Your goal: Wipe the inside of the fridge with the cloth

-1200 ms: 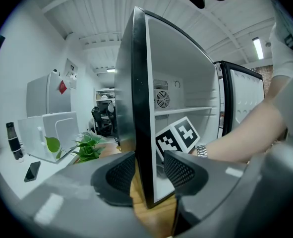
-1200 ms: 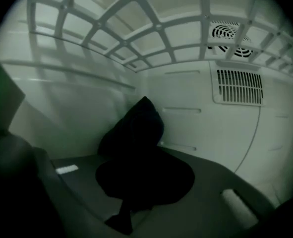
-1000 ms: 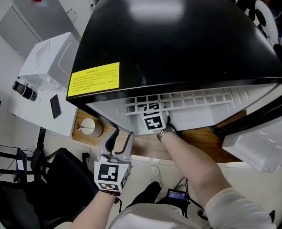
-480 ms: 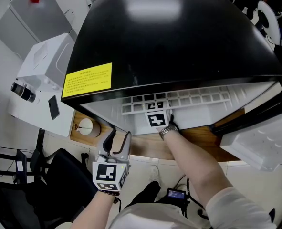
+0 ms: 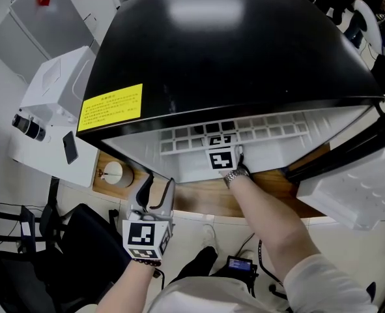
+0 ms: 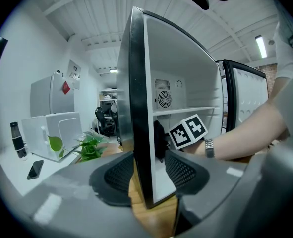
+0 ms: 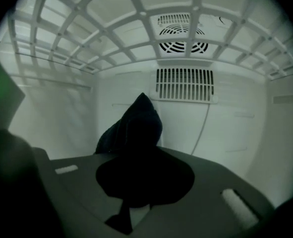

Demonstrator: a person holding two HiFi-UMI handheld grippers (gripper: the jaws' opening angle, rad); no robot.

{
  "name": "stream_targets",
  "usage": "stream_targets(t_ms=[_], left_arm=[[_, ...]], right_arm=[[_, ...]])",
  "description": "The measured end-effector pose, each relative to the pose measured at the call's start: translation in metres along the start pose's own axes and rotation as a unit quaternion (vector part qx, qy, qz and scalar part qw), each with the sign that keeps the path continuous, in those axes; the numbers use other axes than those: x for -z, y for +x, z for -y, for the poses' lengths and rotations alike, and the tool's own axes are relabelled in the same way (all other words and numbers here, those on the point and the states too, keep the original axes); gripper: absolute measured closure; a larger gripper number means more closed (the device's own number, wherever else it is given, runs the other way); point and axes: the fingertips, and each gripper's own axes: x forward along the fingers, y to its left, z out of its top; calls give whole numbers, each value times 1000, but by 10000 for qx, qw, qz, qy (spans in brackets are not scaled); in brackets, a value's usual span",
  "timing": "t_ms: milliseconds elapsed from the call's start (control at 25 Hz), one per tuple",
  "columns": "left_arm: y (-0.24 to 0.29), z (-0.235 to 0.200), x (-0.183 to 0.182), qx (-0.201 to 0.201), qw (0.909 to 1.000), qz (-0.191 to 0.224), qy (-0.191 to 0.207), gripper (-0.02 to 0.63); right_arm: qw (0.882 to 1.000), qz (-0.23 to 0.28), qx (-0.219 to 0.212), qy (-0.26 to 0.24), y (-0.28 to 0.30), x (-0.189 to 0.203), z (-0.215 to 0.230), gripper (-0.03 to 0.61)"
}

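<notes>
Head view — black fridge (image 5: pixel 244 51) with yellow label (image 5: pixel 111 107) is covering a forearm (image 5: pixel 270 220) reaching inside; left gripper (image 5: pixel 154 186) is hovering outside | left gripper view — jaws just opening wide, gripping nothing, framing the fridge's front edge; plant (image 6: pixel 87 145) leftward | right gripper view — right gripper (image 7: pixel 145 182) is pinching the dark cloth (image 7: pixel 134 128), bunched upright inside the fridge before the vent grille (image 7: pixel 184 85)

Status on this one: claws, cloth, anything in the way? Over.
Left claw outside fridge, jaws just been opening, nothing held between them. Right claw inside, shut on dark cloth. Wire shelf overhead, back wall unobstructed.
</notes>
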Motion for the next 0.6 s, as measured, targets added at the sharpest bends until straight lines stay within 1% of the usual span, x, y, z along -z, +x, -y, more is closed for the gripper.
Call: stream_targets(t_ms=[600], left_arm=[[0, 0, 0, -62, 10000, -3, -27, 419]], right_arm=[[9984, -72, 554, 46, -17, 8, 64, 529]])
